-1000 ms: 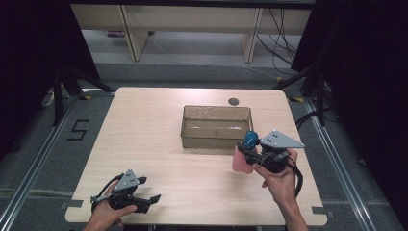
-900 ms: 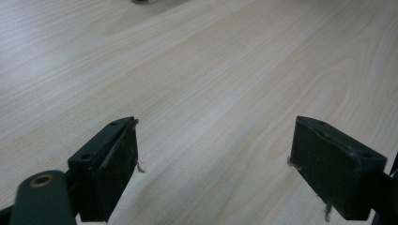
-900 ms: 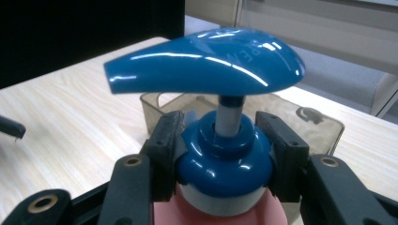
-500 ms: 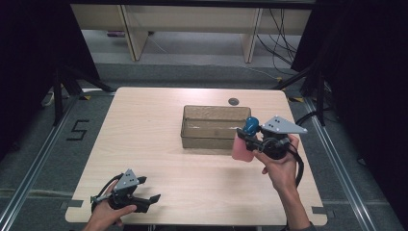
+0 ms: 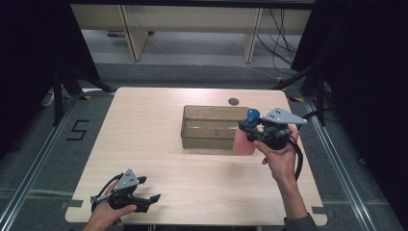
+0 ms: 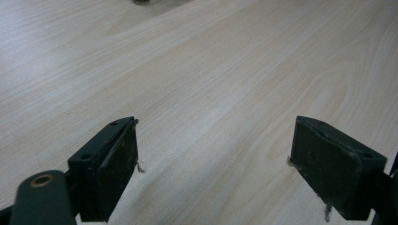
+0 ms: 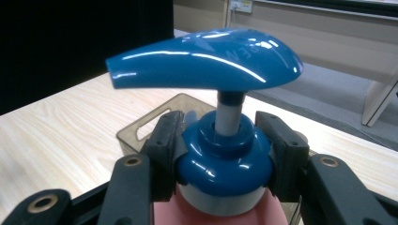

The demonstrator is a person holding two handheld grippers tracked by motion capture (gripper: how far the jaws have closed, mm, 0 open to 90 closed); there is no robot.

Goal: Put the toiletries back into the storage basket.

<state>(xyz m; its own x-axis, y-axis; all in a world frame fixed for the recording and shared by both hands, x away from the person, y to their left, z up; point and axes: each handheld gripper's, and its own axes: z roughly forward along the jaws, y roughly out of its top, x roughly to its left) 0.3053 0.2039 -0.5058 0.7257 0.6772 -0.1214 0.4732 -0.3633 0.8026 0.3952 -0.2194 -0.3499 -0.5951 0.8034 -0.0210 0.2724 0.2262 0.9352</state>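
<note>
Bottom left of the high view: left gripper (image 5: 153, 198) idle, jaws wide over bare table (image 5: 144, 125). Mid right: right gripper (image 7: 220, 154) clamped on pink pump bottle (image 5: 244, 138) beside clear bin (image 5: 211, 126). Likely transport step; next, lift over rim, lower inside.

Left gripper (image 5: 144, 202) low at near edge, jaws wide apart; right gripper (image 5: 248, 133) raised, jaws clamped.

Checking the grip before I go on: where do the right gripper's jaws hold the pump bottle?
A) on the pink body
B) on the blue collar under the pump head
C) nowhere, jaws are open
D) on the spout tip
B: the right gripper clamps the pump bottle's blue collar from both sides.
</note>
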